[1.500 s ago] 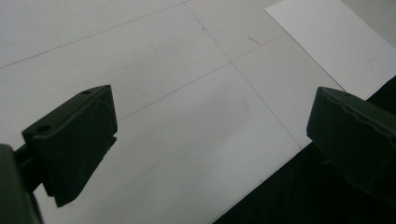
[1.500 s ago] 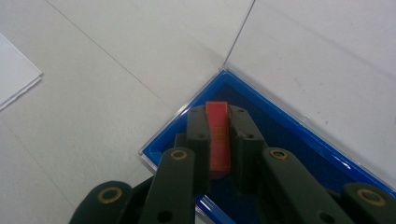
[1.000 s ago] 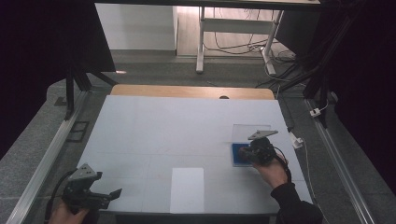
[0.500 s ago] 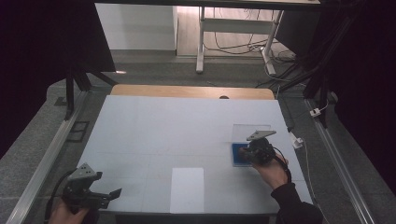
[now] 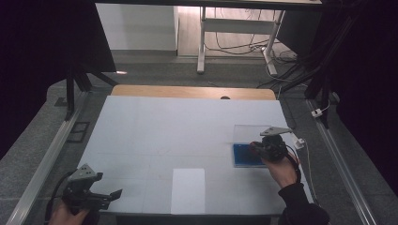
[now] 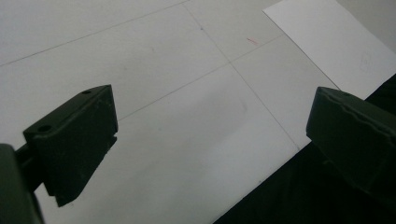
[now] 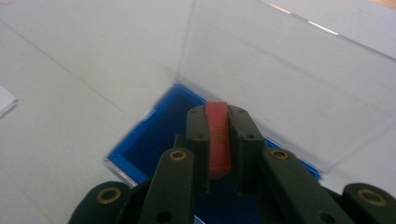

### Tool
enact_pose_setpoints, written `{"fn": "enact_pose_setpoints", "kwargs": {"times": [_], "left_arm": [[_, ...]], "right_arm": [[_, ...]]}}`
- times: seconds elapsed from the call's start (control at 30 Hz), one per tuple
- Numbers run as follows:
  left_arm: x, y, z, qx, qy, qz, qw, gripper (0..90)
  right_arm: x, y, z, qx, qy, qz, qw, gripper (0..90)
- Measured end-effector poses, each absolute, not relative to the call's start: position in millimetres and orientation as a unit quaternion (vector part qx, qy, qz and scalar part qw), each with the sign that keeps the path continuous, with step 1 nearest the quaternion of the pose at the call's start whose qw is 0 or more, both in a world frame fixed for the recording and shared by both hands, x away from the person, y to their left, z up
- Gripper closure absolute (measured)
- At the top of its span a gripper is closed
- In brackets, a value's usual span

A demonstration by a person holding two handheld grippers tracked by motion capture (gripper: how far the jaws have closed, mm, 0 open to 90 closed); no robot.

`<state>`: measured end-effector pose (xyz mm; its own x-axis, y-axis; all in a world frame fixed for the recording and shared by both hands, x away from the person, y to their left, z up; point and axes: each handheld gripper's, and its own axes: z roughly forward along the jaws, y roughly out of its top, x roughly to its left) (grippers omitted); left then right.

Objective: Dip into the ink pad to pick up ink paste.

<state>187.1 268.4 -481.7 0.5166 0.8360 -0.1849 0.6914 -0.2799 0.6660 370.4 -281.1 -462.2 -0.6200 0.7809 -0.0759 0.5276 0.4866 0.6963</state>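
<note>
A clear-walled box with a blue floor stands at the right of the white table. My right gripper hovers over its near right corner, shut on a thin red piece. In the right gripper view the red piece stands upright between the fingertips, above the blue floor and in front of the clear wall. My left gripper rests at the table's front left corner, its jaws wide apart with nothing between them.
A white sheet of paper lies at the front middle of the table and also shows as the paper in the left gripper view. The table's front edge runs just under the left gripper. A small white block with a cable sits right of the box.
My right gripper has risen a little and shifted slightly right, still holding the red piece. The left gripper has stayed put.
</note>
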Motion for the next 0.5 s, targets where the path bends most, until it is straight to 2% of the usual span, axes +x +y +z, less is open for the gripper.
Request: {"fn": "enact_pose_setpoints", "kwargs": {"times": [0.5], "left_arm": [[187,269,-482,0.794,0.480,0.099,0.360,2.6]], "right_arm": [[379,-307,-469,0.427,0.828,0.300,0.206,79.6]]}}
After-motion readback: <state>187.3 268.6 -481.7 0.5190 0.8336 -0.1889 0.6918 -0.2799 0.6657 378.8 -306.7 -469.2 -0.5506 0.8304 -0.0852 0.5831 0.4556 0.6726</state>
